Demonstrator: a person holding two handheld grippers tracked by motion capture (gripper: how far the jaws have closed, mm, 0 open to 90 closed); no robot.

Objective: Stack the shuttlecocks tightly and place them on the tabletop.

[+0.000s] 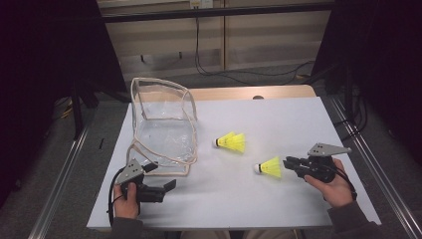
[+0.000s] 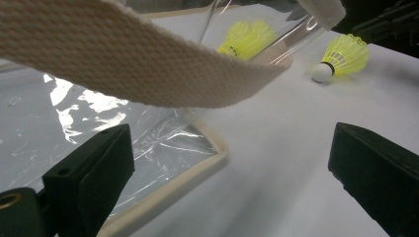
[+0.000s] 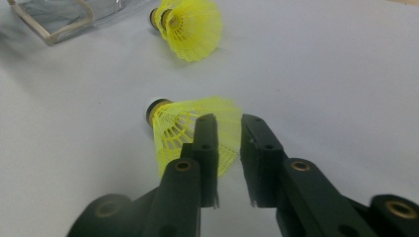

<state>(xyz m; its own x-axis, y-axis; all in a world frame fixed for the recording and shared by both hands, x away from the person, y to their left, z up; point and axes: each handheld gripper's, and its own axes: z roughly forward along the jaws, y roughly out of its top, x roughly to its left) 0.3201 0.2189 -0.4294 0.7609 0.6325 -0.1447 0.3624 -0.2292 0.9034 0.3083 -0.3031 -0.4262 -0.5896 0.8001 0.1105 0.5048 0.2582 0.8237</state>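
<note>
Down on the white tabletop (image 1: 278, 199), two yellow shuttlecocks lie on their sides, well apart from each other. The nearer shuttlecock (image 1: 269, 168) rests with its white cork tip pointing toward the left side of the high view and its plastic skirt facing the right gripper (image 1: 290, 163). In the right gripper view that skirt (image 3: 197, 136) sits just ahead of the two black fingers (image 3: 206, 143), which stand slightly parted with a narrow gap between them; their tips overlap the skirt's rim in that view, but the pads do not press on it, so the grip is released. The person's right hand (image 1: 334, 188) carries this gripper low over the tabletop.

The farther shuttlecock (image 1: 231, 142) lies near the middle of the tabletop, just beside a clear plastic bag (image 1: 164, 132) trimmed with cream webbing. The bag stands upright near the left edge of the tabletop, its mouth gaping upward.

The left gripper (image 1: 166, 188), held in the person's left hand (image 1: 125, 199), hovers close to the bag's near corner. In the left gripper view its fingers (image 2: 99, 168) are spread wide with nothing between them; a cream webbing strap (image 2: 133, 64) arches overhead, and the bag's bottom edge lies beside the left finger.
</note>
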